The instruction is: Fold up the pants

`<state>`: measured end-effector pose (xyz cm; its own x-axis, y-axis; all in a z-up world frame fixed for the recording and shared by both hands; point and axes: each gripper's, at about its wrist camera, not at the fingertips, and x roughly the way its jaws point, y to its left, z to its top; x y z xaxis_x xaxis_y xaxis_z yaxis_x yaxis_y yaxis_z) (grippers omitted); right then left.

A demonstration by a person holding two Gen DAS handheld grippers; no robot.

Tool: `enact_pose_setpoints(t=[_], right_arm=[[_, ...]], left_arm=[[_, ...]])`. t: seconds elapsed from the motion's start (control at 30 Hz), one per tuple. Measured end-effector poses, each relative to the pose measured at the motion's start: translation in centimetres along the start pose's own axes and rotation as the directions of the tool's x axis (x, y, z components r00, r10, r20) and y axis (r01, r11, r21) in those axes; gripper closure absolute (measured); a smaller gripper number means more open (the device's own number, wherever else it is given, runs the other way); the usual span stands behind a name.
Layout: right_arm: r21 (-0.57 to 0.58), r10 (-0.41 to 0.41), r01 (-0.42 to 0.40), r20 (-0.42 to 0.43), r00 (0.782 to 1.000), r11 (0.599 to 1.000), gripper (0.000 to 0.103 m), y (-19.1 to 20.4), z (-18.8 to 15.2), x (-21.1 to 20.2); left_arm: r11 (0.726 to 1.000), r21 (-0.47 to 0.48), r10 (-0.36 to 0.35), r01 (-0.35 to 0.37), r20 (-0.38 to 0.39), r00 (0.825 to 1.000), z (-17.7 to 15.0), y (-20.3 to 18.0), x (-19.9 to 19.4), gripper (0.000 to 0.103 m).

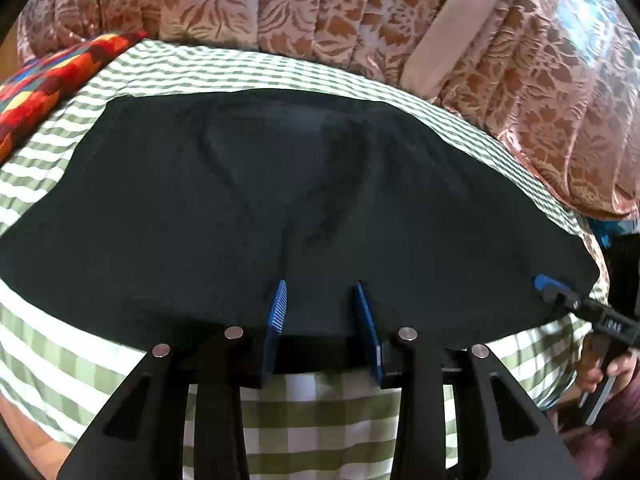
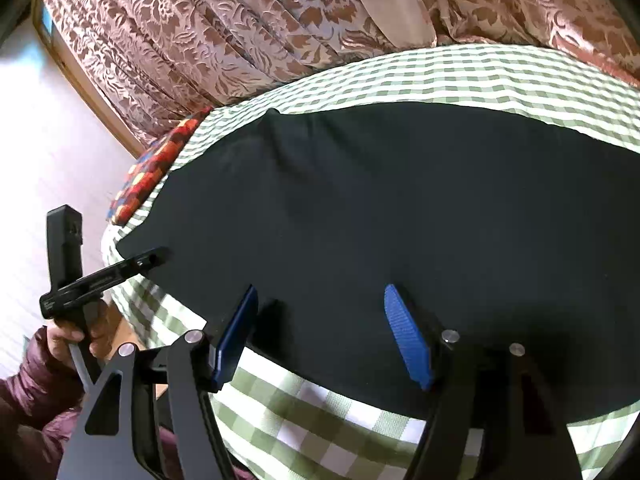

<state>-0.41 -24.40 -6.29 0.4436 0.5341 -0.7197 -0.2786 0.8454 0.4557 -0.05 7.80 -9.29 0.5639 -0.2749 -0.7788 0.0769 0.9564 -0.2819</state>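
Observation:
The dark pants lie spread flat on a green-and-white checked cloth; they also fill the right wrist view. My left gripper is open, its blue fingertips over the near edge of the pants at the middle. My right gripper is open wide, its fingertips over the near edge of the pants. The right gripper also shows in the left wrist view at the pants' right corner. The left gripper shows in the right wrist view at the pants' left corner.
A colourful patterned cushion lies at the far left of the cloth, also in the right wrist view. Pink floral curtains hang behind. A white wall stands at left.

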Motion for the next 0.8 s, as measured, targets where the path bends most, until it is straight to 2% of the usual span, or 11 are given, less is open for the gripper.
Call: enact_pose_setpoints(t=[0.07, 0.17, 0.2, 0.3, 0.4, 0.5, 0.53, 0.6, 0.63, 0.73, 0.8], right_arm=[[0.050, 0.001, -0.003, 0.031, 1.000, 0.999, 0.037, -1.1, 0.6, -1.5], [0.161, -0.046, 0.028, 0.109, 0.993, 0.987, 0.039, -4.5, 0.9, -4.6], [0.216, -0.068, 0.038, 0.135, 0.989, 0.976, 0.044, -6.1, 0.8, -5.9], [0.390, -0.169, 0.075, 0.213, 0.962, 0.918, 0.050, -11.7, 0.3, -10.6], [0.542, -0.293, 0.114, 0.258, 0.921, 0.833, 0.052, -17.4, -0.5, -15.3], [0.703, -0.384, 0.085, 0.279, 0.880, 0.706, 0.054, -23.0, -2.0, -18.9], [0.756, -0.432, 0.088, 0.269, 0.861, 0.648, 0.055, -25.0, -3.0, -19.9], [0.818, -0.463, 0.054, 0.268, 0.845, 0.573, 0.092, -27.9, -4.8, -20.9], [0.844, -0.460, 0.016, 0.277, 0.844, 0.536, 0.103, -29.5, -5.8, -21.2], [0.848, -0.404, -0.101, 0.348, 0.846, 0.520, 0.103, -31.1, -7.1, -20.8], [0.840, -0.407, -0.080, 0.341, 0.847, 0.537, 0.101, -30.9, -6.7, -21.1]], left_arm=[[1.000, 0.016, 0.020, -0.020, 0.024, 1.000, 0.8, -0.8, -0.5, 0.067], [0.999, 0.049, -0.023, 0.020, 0.059, 0.998, 1.8, -2.5, -1.3, 0.067], [0.997, 0.067, -0.042, 0.038, 0.065, 0.997, 2.1, -3.2, -1.4, 0.067], [0.989, 0.125, -0.084, 0.075, 0.068, 0.994, 2.8, -5.6, -0.6, 0.067], [0.979, 0.155, -0.143, 0.134, 0.050, 0.988, 3.3, -7.8, 0.9, 0.067], [0.966, 0.188, -0.181, 0.175, 0.014, 0.983, 2.7, -9.7, 2.2, 0.067], [0.964, 0.188, -0.191, 0.190, -0.008, 0.981, 2.4, -9.9, 2.7, 0.067], [0.963, 0.176, -0.193, 0.205, -0.085, 0.978, 1.4, -9.8, 4.3, 0.067], [0.966, 0.172, -0.178, 0.193, -0.100, 0.979, 0.8, -9.5, 4.9, 0.067], [0.965, 0.148, -0.205, 0.215, -0.083, 0.975, 0.3, -8.6, 5.0, 0.067], [0.967, 0.135, -0.206, 0.218, -0.094, 0.974, 0.7, -8.5, 5.1, 0.067]])
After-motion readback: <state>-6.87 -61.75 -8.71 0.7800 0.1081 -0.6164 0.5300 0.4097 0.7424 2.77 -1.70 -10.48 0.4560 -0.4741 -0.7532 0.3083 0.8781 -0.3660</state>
